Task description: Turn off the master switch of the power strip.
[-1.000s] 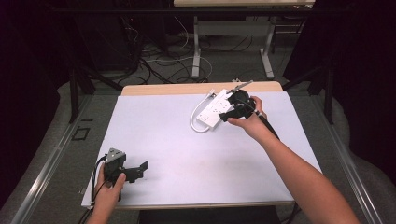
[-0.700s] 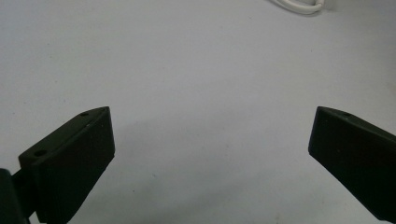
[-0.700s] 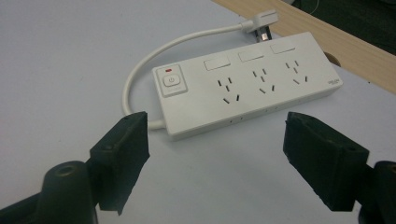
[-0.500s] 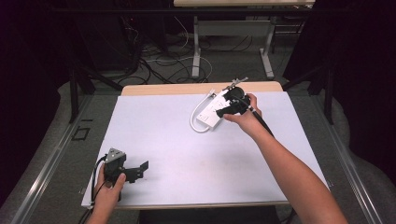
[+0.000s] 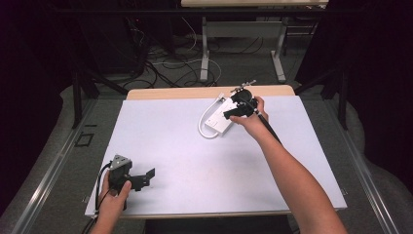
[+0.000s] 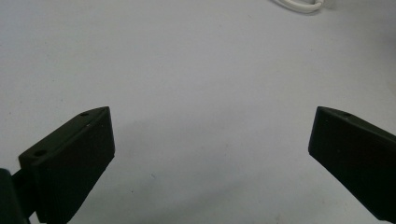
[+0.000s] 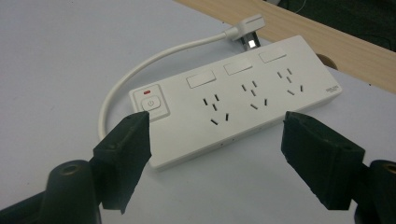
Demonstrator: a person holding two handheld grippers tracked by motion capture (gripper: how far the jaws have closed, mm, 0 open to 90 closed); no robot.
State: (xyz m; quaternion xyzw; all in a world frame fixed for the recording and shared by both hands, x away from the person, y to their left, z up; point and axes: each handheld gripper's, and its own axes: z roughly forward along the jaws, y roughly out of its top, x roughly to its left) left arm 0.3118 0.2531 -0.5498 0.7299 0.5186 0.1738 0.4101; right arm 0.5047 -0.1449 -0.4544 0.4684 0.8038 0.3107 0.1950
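A white power strip (image 5: 216, 121) lies at the far middle-right of the white table top (image 5: 195, 161). Its short white cable (image 5: 202, 119) loops to a flat plug (image 7: 245, 25) near the wooden far edge. My right gripper (image 5: 233, 112) hovers just over the strip, open, with one jaw off each long side. In the right gripper view the strip (image 7: 233, 102) shows a power button (image 7: 150, 103) and three socket groups between the open jaws of that gripper (image 7: 215, 117). My left gripper (image 5: 146, 176) rests near the front-left corner, open and holding nothing, also seen over bare table as the left gripper (image 6: 212, 112).
A strip of bare wood (image 5: 170, 92) runs along the table's far edge. Beyond it stand another table's legs (image 5: 204, 48) and loose floor cables (image 5: 170, 68). A bit of the strip's white cable (image 6: 299, 4) shows at the top of the left gripper view.
My right gripper has shifted slightly left and farther away over the power strip. The strip and the left gripper have stayed put.
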